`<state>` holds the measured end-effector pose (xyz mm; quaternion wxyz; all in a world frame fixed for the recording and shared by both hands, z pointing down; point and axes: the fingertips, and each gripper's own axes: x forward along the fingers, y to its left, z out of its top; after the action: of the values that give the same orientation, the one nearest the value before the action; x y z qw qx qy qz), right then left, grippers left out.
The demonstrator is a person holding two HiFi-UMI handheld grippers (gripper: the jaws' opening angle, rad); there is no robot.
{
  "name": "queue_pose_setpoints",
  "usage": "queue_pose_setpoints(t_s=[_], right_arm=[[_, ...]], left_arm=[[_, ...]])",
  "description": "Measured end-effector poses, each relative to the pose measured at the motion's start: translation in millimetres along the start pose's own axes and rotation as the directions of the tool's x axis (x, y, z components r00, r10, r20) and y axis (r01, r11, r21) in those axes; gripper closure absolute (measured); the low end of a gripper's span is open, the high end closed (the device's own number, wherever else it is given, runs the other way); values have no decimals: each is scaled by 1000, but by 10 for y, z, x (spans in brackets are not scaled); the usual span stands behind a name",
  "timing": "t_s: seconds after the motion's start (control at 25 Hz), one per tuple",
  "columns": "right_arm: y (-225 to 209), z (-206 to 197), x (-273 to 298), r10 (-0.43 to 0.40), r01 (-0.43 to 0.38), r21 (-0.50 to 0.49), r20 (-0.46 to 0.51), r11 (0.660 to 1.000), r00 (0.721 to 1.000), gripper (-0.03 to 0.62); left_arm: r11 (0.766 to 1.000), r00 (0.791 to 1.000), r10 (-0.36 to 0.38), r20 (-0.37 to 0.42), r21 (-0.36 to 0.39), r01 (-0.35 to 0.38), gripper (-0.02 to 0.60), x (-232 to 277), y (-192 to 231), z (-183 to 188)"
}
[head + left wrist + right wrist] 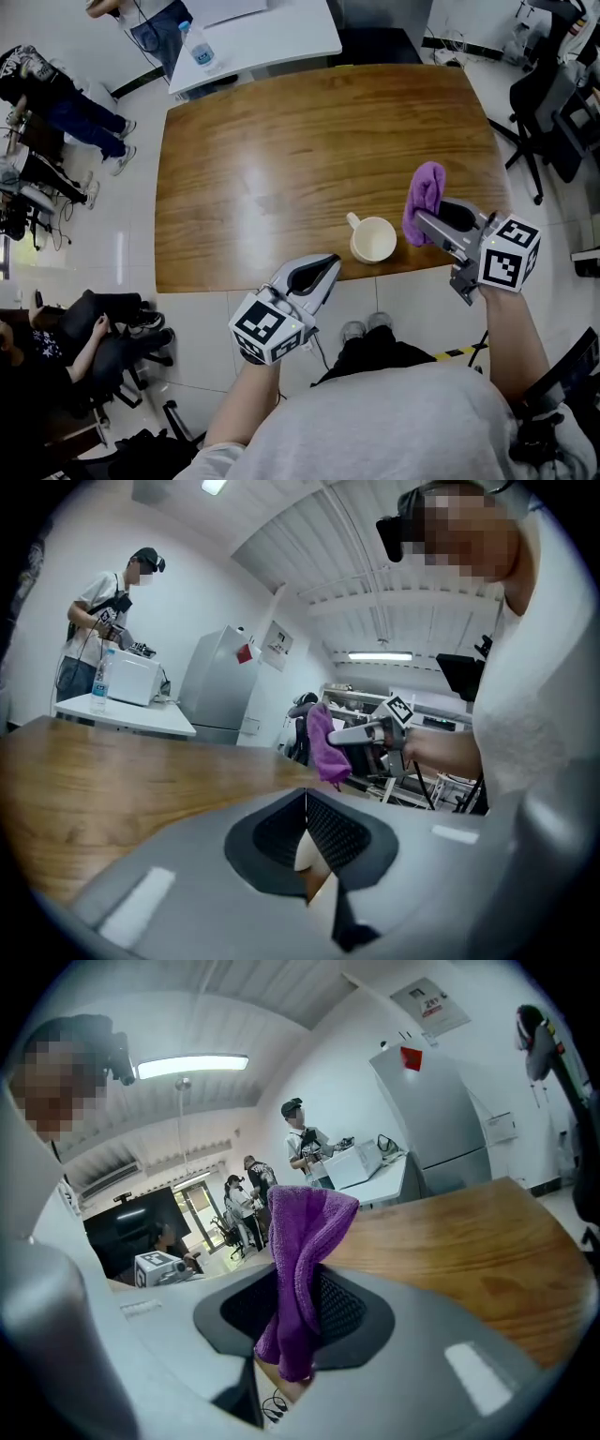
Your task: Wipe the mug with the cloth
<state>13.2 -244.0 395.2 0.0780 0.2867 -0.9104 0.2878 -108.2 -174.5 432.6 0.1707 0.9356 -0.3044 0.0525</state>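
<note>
- Only the head view is showing me the cream ceramic mug point(373, 239). It is standing upright near the front edge of the brown wooden table point(281, 159), between the two grippers.
- In the right gripper view, the right gripper point(302, 1283) is clamping the purple terry cloth point(305, 1222).
- In the left gripper view, the left gripper point(307, 827) is sitting closed and empty.
- I am holding both grippers angled slightly downward, with the cloth just right of the mug.

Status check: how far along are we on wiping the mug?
Done: the purple cloth is picked up and clamped in the right gripper. In hand: it hangs beside the mug, which stands on the table, and is not touching it. Left: the left gripper is shut on nothing, short of the mug. Steadying and wiping look yet to come. I cannot tell whether any wiping has happened.
</note>
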Motion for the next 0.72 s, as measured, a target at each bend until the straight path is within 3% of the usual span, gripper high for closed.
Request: queue_pose_setpoints(t_s=[0.24,0.48,0.72], right_arm=[[726,-422,-565,19,-20,-44,-10,999,1000,485],[1257,-911,-996,75,-76,-59,-33,995,997,485],[1930,-1629,-1844,122,-122,-128,-12,984,993,485]], left_arm=[[998,998,-67,-11,19,67,580,-251,-509,36],[996,997,-74,25,45,73,580,-492,-1142,-33],[992,997,-67,24,105,64,580,-787,-2336,-463]])
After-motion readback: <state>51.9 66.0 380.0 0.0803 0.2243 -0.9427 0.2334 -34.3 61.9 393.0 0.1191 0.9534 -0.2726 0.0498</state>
